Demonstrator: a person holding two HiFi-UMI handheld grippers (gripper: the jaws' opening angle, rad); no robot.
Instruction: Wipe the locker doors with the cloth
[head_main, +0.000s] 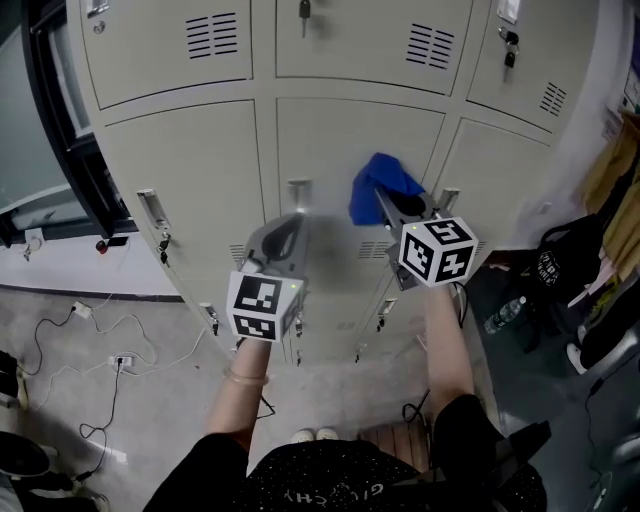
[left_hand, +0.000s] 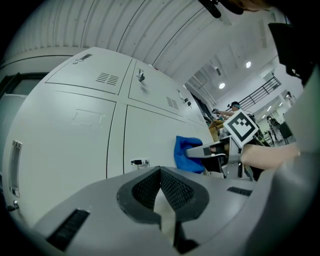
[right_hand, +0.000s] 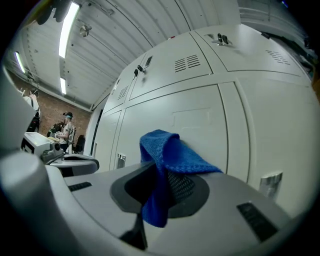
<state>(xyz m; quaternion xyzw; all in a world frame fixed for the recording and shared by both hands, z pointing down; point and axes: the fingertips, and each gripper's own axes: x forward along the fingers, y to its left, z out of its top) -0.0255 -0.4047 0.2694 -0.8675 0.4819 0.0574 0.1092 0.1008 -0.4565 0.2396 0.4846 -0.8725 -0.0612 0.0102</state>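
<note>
One bunched blue cloth (right_hand: 170, 152), R tongs (right_hand: 167, 187).

No wording I can read for certain.
My black top (head_main: 330, 490), at the lower edge of the head view, carries a row of pale letters too blurred to spell out; the black bag (head_main: 552, 268) right of the lockers bears white print, equally unreadable.

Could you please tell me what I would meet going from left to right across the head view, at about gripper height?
power strip → left gripper → cloth → bottle → bag
</note>
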